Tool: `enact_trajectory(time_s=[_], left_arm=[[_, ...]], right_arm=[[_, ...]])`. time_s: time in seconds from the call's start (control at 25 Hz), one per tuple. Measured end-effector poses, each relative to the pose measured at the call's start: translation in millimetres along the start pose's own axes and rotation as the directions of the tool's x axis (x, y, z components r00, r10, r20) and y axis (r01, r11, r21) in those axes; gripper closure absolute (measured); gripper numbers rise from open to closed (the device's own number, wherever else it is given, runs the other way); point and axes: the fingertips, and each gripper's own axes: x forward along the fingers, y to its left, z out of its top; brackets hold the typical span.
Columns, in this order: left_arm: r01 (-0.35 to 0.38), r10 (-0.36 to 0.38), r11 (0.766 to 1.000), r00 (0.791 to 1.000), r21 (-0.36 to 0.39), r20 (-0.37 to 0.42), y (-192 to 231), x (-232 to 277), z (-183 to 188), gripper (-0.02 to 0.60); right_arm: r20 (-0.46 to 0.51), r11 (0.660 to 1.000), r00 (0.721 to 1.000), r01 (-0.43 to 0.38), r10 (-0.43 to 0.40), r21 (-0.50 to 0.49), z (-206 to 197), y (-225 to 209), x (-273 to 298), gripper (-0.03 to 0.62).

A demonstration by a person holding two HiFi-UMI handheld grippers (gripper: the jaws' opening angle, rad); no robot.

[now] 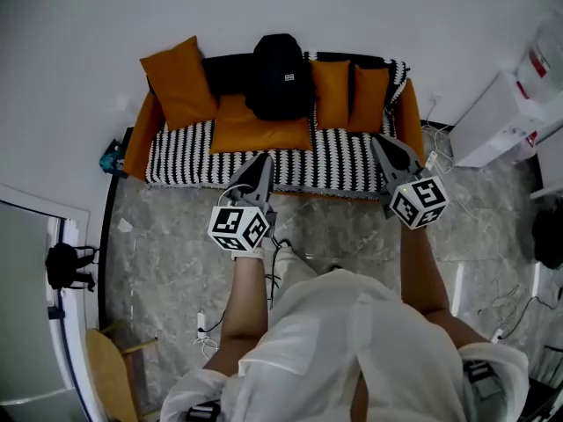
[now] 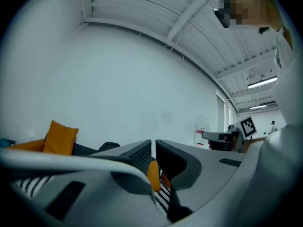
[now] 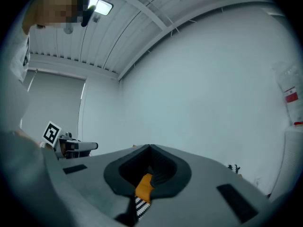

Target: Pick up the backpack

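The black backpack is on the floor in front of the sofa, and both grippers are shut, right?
Not quite. The head view shows the backpack up on the sofa, not on the floor. The left gripper and right gripper are shut.

Left tool (image 1: 261, 160) and right tool (image 1: 381, 141) held out level, jaws together, empty.

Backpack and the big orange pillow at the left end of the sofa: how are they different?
The backpack is black; the pillow is orange. The backpack stands upright at the middle of the sofa, while the pillow leans, tilted, at its left end. The backpack bears a small pale label; the pillow is plain. Both rest against the sofa's back.
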Motion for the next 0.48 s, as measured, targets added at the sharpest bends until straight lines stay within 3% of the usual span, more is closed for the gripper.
enact_trajectory(time_s=[0.48], left_arm=[[-0.017,0.017,1.0,1.0,-0.001,-0.006,131.6,12.0,30.3,0.534]], right_arm=[[0.023,0.999,1.0,0.014,-0.015,0.03,1.1,34.9,124.4,0.576]])
